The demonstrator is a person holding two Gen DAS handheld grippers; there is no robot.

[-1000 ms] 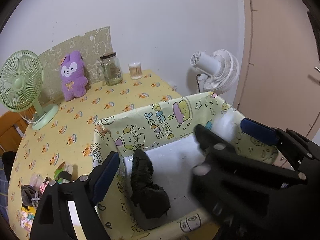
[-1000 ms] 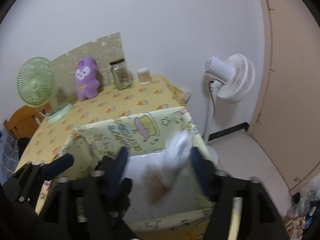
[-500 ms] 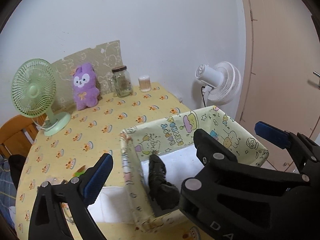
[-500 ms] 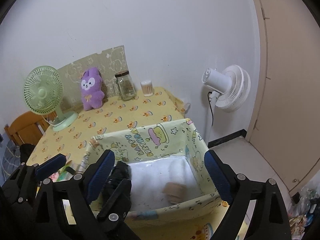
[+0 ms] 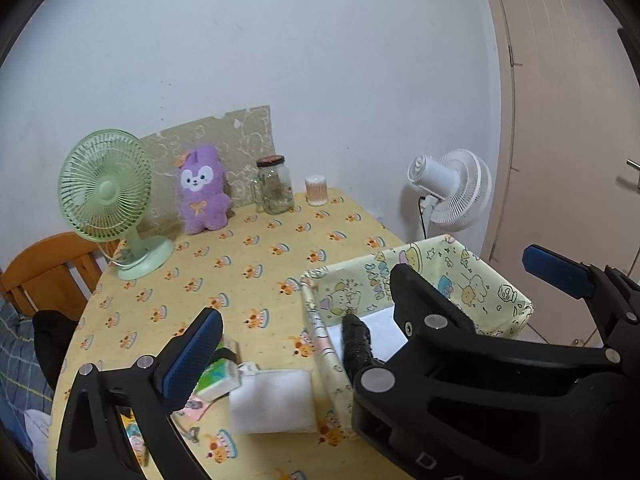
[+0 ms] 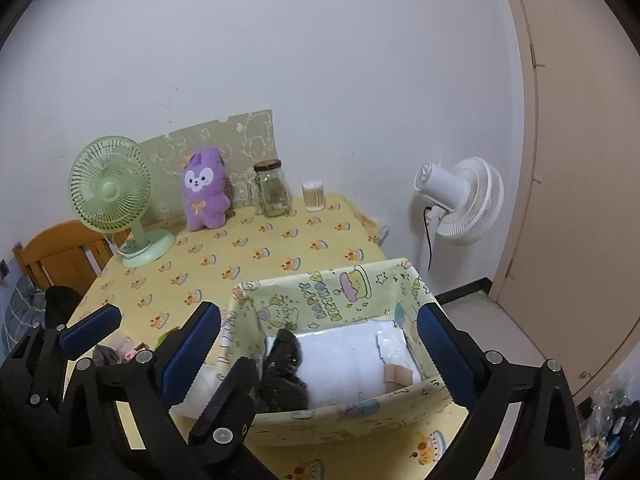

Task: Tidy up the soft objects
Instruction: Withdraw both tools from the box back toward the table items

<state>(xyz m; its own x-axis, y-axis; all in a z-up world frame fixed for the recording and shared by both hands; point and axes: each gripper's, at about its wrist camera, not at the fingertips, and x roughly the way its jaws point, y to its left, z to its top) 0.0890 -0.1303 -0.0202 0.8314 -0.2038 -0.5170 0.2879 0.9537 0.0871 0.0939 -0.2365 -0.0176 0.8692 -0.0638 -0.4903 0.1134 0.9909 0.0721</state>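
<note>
Both grippers are spread wide with nothing between the pads, and both jaws have just been opening. The left gripper (image 5: pixel 372 312) is tipped down a bit, hanging above the near left side of the box (image 5: pixel 500 296), one blue pad out over the table on the left, the other past the box's right wall. The right gripper (image 6: pixel 320 344) sits just beside it, also angled down, its pads straddling the box from the near side, not touching it.
</note>
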